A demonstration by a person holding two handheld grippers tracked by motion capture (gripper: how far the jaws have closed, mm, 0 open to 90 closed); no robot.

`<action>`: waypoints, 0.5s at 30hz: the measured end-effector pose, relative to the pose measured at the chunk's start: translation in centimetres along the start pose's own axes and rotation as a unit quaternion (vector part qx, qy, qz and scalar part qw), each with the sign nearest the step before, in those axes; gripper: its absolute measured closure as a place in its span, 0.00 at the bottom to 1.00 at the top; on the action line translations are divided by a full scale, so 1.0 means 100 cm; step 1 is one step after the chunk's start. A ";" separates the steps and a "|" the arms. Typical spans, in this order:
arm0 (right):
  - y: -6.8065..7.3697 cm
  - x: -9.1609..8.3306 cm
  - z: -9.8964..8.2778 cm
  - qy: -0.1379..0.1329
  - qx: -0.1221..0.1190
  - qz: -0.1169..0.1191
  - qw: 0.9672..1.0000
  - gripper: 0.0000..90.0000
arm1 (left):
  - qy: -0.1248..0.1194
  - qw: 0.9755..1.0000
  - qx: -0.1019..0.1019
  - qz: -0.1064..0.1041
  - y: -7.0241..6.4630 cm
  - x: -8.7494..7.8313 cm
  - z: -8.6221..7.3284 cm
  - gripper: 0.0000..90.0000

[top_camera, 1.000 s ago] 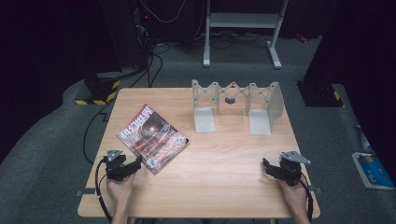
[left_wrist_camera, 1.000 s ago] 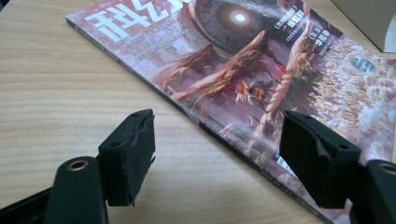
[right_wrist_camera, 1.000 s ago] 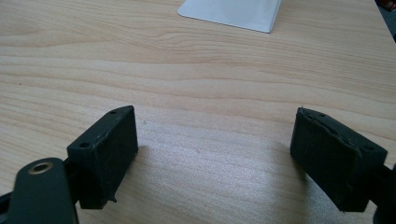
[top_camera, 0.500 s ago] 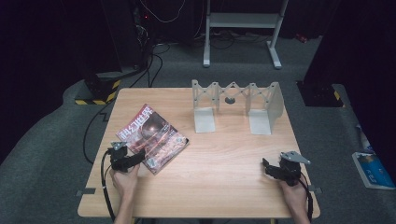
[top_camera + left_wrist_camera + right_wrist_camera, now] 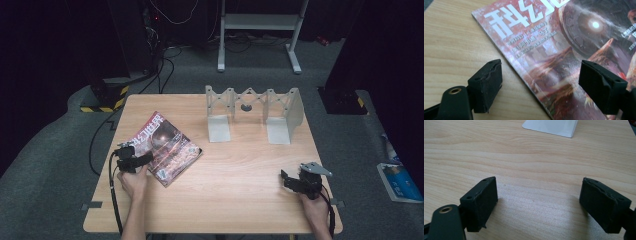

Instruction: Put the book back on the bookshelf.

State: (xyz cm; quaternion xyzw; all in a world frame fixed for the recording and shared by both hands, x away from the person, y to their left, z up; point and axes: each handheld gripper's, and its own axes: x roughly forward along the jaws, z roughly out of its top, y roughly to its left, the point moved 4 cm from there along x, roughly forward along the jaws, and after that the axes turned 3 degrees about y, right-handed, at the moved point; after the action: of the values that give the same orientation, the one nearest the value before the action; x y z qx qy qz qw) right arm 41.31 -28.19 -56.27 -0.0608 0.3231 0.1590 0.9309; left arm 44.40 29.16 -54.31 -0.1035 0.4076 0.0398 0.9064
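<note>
The thin glossy magazine with a red cover and white Chinese title [image 5: 162,145] lies flat and skewed on the left half of the light wooden worktop [image 5: 240,175], well apart from the white metal expanding bookend rack [image 5: 252,112] at the far side.

Risks: the magazine sits flush on the wood, so a jaw has no gap to slip under. Pushing in level would likely just slide it across the worktop or crumple the spine edge. A pinch on the cover alone could lift the top pages and let the rest flop or fan open. The glossy cover may slip out of the pads. A thin, limp magazine will sag if held by one edge.

Left hand-held gripper [image 5: 541,82] straddles the magazine's near-left long edge: one jaw over bare wood just beside the edge, the other over the cover art. Jaws stand wide apart and have just been opening. The edge runs between them but the pads press on nothing. In the high view this left hand-held gripper [image 5: 134,159] sits at the magazine's lower-left side.

Right hand-held gripper [image 5: 539,202] rests with jaws spread over bare wood, nothing between them, well apart from the magazine; a white foot of the rack [image 5: 551,127] shows ahead.
</note>
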 end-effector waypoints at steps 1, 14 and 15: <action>0.000 0.000 0.000 0.000 0.000 0.000 1.000 0.16 | 0.000 1.000 0.000 0.000 0.000 0.000 0.000 0.21; 0.000 0.000 0.000 -0.001 -0.002 -0.001 1.000 0.16 | -0.009 0.999 0.039 0.014 -0.007 0.007 -0.004 0.26; 0.000 0.000 0.000 -0.001 -0.002 -0.001 1.000 0.16 | -0.011 0.999 0.038 0.014 -0.008 0.007 -0.004 0.26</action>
State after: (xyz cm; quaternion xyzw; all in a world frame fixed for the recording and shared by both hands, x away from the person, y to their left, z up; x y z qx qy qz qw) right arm 41.33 -28.19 -56.28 -0.0626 0.3221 0.1587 0.9312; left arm 44.66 28.30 -54.99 -0.0630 0.3999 0.0382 0.9136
